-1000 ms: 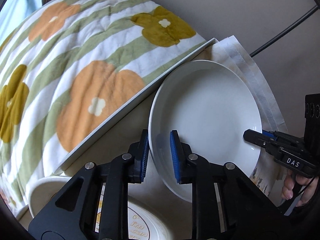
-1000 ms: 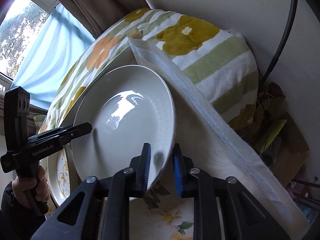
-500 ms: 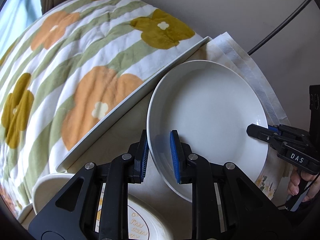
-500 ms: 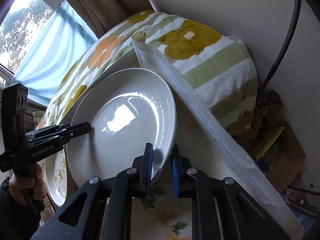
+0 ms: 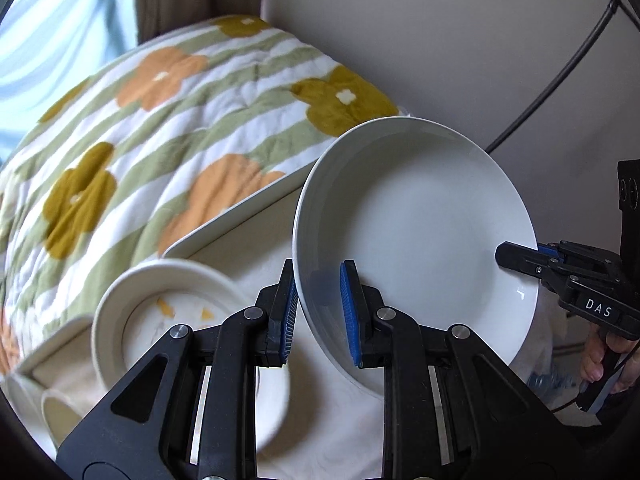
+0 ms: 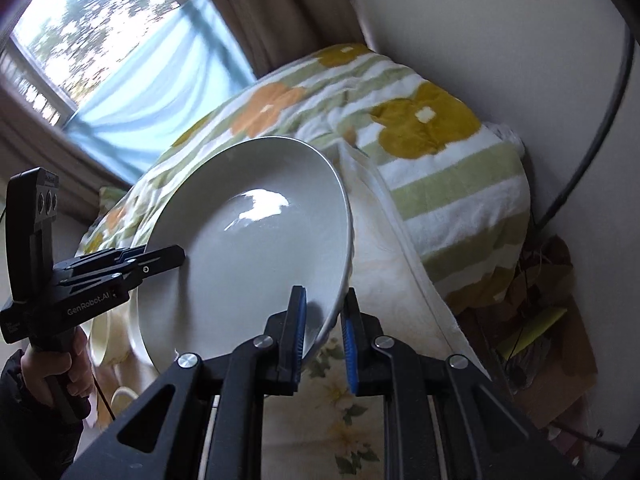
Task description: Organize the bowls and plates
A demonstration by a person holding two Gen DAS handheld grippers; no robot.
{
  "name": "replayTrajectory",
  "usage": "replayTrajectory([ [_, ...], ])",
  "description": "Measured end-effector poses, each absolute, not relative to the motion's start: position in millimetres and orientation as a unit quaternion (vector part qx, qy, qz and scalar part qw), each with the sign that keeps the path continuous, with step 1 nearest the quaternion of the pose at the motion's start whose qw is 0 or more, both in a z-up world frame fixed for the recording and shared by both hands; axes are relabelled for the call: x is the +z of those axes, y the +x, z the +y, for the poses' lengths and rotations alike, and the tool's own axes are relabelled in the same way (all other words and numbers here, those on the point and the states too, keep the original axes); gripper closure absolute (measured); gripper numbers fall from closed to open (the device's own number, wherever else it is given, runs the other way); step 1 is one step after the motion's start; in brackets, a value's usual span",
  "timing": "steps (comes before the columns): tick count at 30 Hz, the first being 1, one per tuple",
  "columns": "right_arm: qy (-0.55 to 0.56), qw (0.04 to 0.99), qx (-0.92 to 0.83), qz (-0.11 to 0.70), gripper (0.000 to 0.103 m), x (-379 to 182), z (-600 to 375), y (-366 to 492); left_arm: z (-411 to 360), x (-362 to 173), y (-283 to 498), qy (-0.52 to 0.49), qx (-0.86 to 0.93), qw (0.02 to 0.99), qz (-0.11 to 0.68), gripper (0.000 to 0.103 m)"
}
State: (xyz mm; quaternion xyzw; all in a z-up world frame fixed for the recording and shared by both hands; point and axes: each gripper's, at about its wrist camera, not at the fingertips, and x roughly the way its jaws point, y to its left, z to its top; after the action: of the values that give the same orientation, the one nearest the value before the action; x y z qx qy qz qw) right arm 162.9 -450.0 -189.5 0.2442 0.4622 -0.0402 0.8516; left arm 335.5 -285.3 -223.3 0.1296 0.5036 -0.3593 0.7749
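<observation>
White plate (image 5: 416,220): plain, glossy, tilted. Left hand-held gripper (image 5: 318,312) and right hand-held gripper (image 6: 322,332) clamp opp. rims. Floral blanket (image 5: 160,120) close behind.

The white plate (image 5: 416,216) hides part of the tray (image 5: 240,216); the cream bowl (image 5: 160,304) is blurred.

One plain white plate (image 5: 420,216), two patterned dishes (image 5: 168,316) stacked near the worktop's edge, two grippers (image 5: 318,312), one flowered blanket (image 5: 168,128).
</observation>
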Motion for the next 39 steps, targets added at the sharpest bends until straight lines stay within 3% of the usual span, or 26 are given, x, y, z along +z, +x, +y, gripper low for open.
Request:
replayTrajectory([
  [7, 0.187, 0.87, 0.064, 0.452, 0.087, -146.1, -413.8, 144.9, -216.1, -175.2, 269.3, 0.067, -0.268, 0.827, 0.489, 0.085],
  [14, 0.137, 0.858, 0.175, 0.462, 0.087, -143.1, -354.7, 131.2, -135.4, -165.0, 192.6, 0.015, -0.163, 0.858, 0.487, 0.085],
  [24, 0.116, 0.804, 0.264, 0.519, 0.087, -190.2, -272.1, 112.1, -37.1, -203.4, 111.7, -0.037, -0.067, 0.849, 0.522, 0.085],
  [39, 0.062, 0.799, 0.221, 0.556, 0.087, -229.5, -211.7, 115.3, 10.9, -278.7, 120.1, -0.069, -0.084, 0.819, 0.564, 0.084],
])
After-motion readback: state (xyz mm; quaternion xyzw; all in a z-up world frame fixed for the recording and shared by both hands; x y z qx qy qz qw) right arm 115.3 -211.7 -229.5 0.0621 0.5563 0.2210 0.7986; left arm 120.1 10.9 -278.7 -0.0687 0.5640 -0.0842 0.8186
